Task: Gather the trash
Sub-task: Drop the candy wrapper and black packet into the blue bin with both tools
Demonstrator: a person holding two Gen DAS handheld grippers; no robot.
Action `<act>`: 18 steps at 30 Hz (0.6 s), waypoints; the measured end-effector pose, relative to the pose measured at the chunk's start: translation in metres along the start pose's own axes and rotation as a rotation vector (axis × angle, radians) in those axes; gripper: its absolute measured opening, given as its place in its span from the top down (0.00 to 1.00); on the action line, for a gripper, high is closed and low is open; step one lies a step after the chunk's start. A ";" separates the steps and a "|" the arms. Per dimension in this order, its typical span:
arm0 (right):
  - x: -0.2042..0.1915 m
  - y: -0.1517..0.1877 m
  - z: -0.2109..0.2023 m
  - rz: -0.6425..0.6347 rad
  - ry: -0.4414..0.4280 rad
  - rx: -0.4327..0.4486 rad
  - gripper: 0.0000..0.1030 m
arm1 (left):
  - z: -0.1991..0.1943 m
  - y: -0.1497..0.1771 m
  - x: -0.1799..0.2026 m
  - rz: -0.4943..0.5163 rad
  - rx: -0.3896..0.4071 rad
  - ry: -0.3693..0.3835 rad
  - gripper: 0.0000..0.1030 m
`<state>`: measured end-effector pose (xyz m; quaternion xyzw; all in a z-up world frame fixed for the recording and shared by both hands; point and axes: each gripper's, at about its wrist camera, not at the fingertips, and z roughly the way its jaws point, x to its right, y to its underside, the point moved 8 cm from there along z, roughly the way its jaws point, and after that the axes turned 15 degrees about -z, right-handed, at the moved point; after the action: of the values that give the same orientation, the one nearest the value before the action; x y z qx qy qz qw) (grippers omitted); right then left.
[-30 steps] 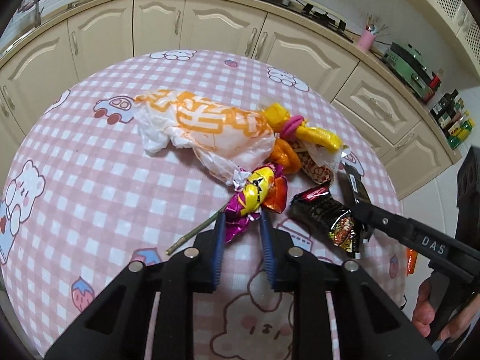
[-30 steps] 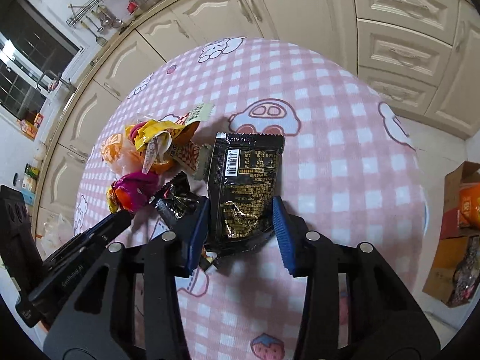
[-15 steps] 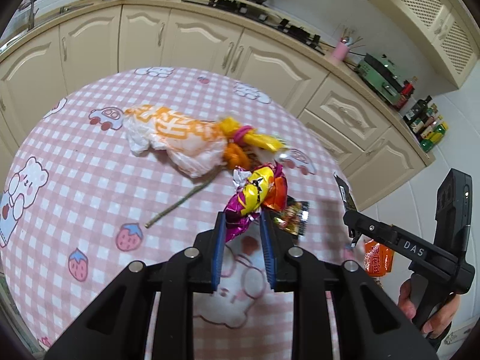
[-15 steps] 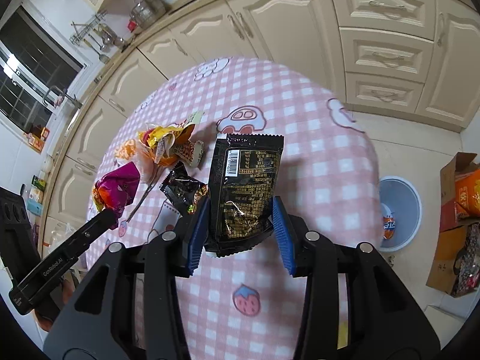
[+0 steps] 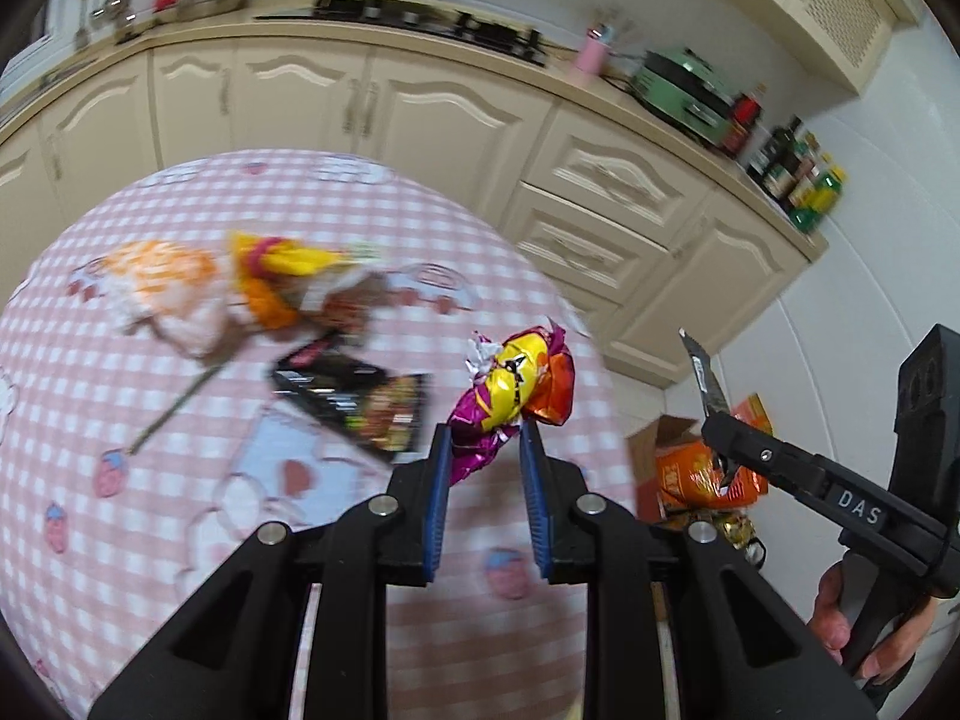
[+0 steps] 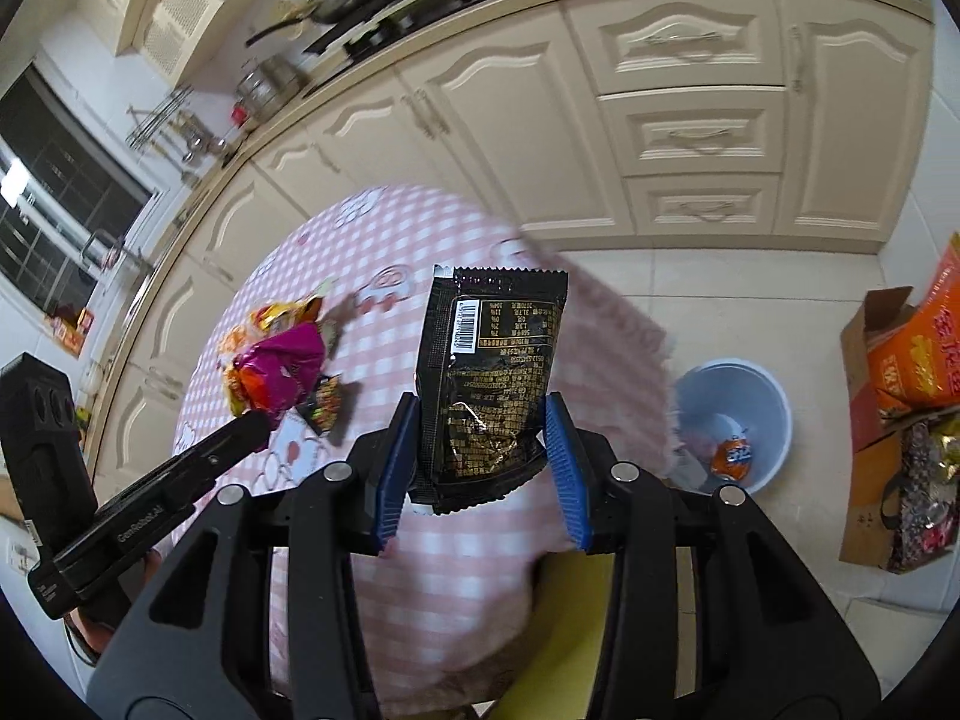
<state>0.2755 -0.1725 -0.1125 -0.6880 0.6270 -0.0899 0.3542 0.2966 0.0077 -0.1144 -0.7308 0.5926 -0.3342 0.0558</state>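
My left gripper is shut on a crumpled purple, yellow and orange wrapper, lifted above the right edge of the pink checked table. My right gripper is shut on a flat black snack packet with a barcode, held up near the table's edge. A pale blue bin stands on the floor to the right, with an orange wrapper inside. In the left wrist view the right gripper shows at the right with the black packet edge-on. The left gripper and purple wrapper appear at left in the right wrist view.
On the table lie a white and orange bag, yellow and orange wrappers, a black and red wrapper and a thin stick. Cardboard boxes with orange packs stand on the floor right of the bin. Cream cabinets line the back.
Both grippers have risen and moved rightward off the table's middle toward its edge, each carrying its wrapper. The bin and boxes on the floor have come into view.
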 end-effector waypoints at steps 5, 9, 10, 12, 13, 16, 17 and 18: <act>0.042 0.008 -0.021 0.054 0.052 0.033 0.59 | 0.026 0.016 0.047 0.073 -0.045 0.012 0.78; 0.081 0.018 -0.033 0.119 0.082 0.043 0.59 | 0.048 0.032 0.084 0.132 -0.087 0.022 0.78; 0.089 0.020 -0.035 0.134 0.089 0.043 0.59 | 0.052 0.034 0.092 0.145 -0.095 0.025 0.78; 0.108 0.027 -0.039 0.166 0.106 0.044 0.59 | 0.063 0.042 0.111 0.180 -0.114 0.028 0.78; 0.117 0.030 -0.041 0.181 0.113 0.043 0.59 | 0.066 0.045 0.117 0.191 -0.121 0.029 0.78; 0.145 0.040 -0.043 0.229 0.131 0.039 0.59 | 0.084 0.059 0.142 0.241 -0.159 0.027 0.78; 0.154 0.044 -0.043 0.247 0.138 0.035 0.59 | 0.088 0.063 0.147 0.252 -0.170 0.026 0.78; 0.163 0.048 -0.043 0.263 0.145 0.030 0.59 | 0.093 0.067 0.152 0.260 -0.181 0.023 0.78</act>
<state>0.2447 -0.3373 -0.1622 -0.5865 0.7341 -0.1016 0.3269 0.3042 -0.1784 -0.1536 -0.6460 0.7105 -0.2780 0.0258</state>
